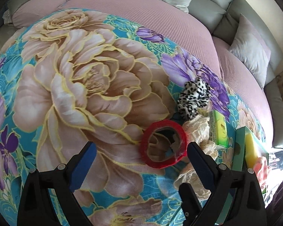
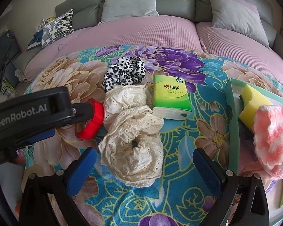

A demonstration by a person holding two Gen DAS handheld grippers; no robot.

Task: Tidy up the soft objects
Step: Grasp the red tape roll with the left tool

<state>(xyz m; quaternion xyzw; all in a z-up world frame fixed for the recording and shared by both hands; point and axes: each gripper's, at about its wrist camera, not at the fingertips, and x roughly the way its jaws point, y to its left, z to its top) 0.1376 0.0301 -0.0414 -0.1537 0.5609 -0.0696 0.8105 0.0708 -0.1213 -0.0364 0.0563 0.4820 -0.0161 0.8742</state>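
Observation:
Two cream lace scrunchies point(image 2: 134, 146) lie on the floral blanket point(image 2: 188, 197), with a leopard-print scrunchie point(image 2: 125, 71) behind them and a green tissue pack point(image 2: 169, 94) to their right. A red tape roll point(image 1: 163, 144) lies left of the lace scrunchies point(image 1: 198, 133). My right gripper point(image 2: 144, 171) is open and empty, just short of the nearer lace scrunchie. My left gripper point(image 1: 141, 162) is open and empty, with the tape roll just ahead between its fingers; it also shows in the right wrist view point(image 2: 28, 111). The leopard scrunchie point(image 1: 193, 98) lies beyond the roll.
A teal tray point(image 2: 231, 113) at the right holds a yellow sponge point(image 2: 252, 101) and a pink-and-white fluffy cloth point(image 2: 273, 137). The blanket covers a pink sofa cushion point(image 2: 141, 32) with grey pillows point(image 2: 130, 0) and a patterned pillow point(image 2: 56, 26) behind.

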